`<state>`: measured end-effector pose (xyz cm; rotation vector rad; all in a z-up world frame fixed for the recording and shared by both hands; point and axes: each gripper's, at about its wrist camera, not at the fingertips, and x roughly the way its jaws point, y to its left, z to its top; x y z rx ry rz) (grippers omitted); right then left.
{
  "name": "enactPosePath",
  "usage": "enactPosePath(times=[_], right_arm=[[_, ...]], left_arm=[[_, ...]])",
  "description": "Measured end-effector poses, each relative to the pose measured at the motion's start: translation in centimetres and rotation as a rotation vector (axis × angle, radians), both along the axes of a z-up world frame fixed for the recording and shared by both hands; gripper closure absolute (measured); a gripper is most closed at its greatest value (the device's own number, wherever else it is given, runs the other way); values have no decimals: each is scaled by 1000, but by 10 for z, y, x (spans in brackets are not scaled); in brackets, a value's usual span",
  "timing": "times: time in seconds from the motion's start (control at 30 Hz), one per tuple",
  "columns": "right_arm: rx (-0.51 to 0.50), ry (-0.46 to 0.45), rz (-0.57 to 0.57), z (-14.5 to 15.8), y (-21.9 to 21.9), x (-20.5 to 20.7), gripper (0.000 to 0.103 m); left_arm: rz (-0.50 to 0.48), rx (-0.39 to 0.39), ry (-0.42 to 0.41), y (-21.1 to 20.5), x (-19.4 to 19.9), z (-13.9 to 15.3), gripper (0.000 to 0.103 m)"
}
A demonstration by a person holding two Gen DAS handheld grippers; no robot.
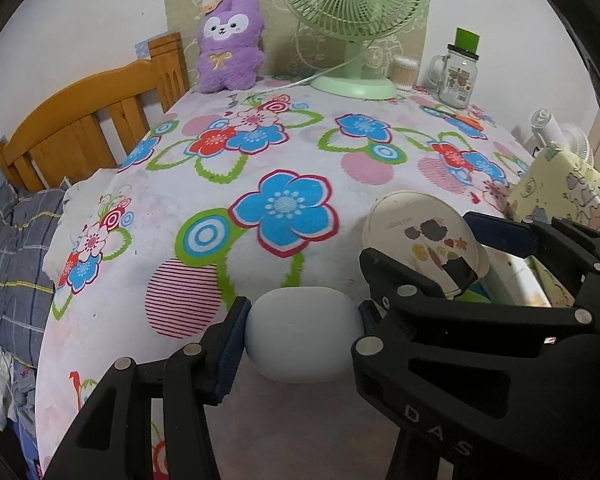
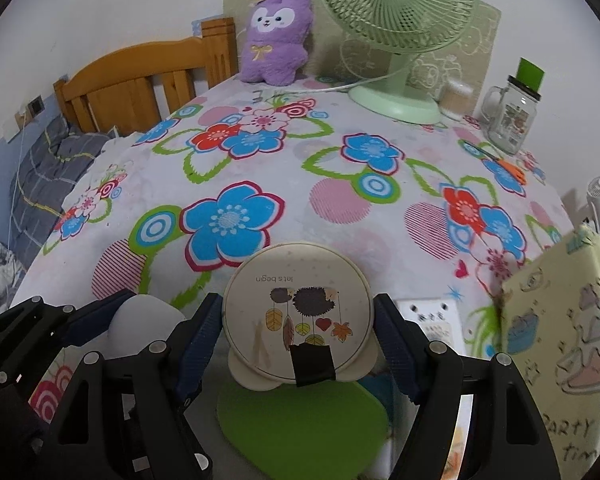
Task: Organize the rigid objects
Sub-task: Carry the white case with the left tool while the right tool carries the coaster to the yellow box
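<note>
My left gripper (image 1: 302, 332) is shut on a white rounded object (image 1: 303, 334), holding it by its two sides low over the floral tablecloth (image 1: 260, 152). It also shows in the right wrist view (image 2: 144, 326) at the left. My right gripper (image 2: 298, 324) is shut on a round cream case (image 2: 298, 312) printed with feathers and "let's begin", with a black tape strip at its lower edge. The case also shows in the left wrist view (image 1: 422, 236), just right of my left gripper. Under the case lies a green leaf-shaped piece (image 2: 300, 428).
A green desk fan (image 2: 396, 20), a purple plush (image 2: 276, 36), a cotton-swab pot (image 2: 456, 98) and a glass mug jar (image 2: 510, 114) stand at the far edge. Orange scissors (image 2: 508, 166) lie at the right. A yellow patterned box (image 2: 560, 344) stands close right, beside a white power strip (image 2: 432, 316). A wooden headboard (image 2: 140, 84) is left.
</note>
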<state>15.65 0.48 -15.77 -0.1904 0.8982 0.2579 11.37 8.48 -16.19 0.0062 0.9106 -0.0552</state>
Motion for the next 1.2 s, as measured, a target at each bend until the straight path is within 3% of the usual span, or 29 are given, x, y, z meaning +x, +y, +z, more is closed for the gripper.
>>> enactPosePath(times=[1.2], right_arm=[[64, -178, -123, 83, -89, -89, 27]], left_arm=[[-92, 18, -158, -83, -68, 76, 46]])
